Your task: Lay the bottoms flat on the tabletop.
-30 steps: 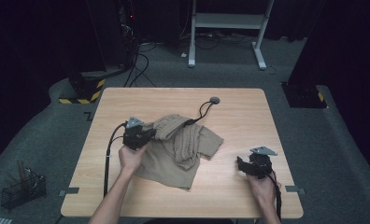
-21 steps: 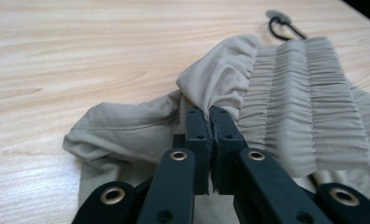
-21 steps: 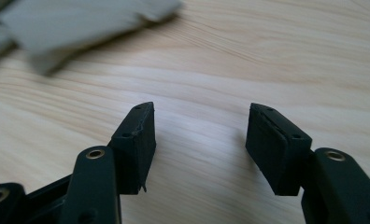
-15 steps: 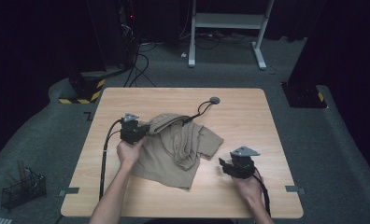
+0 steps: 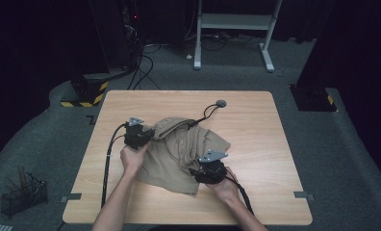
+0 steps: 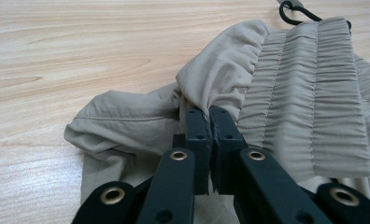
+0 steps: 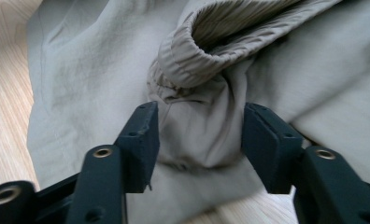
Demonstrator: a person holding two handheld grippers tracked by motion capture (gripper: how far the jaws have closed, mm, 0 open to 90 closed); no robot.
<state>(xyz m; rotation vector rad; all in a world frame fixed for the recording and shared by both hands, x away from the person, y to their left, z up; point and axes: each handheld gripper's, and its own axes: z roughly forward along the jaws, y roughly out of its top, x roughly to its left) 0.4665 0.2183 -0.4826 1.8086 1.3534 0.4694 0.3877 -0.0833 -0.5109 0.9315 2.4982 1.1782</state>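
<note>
Right gripper view showed the right gripper closing, jaws half-wide around a bunched fold of the soft, limp shorts, a fair hold, while the left gripper pinched their waistband.

A pale wooden table bears a crumpled beige garment, lying left of the tabletop's middle and reaching toward the near edge. A black cord runs from the garment's far side to a small round grey disc lying near the far edge
</note>
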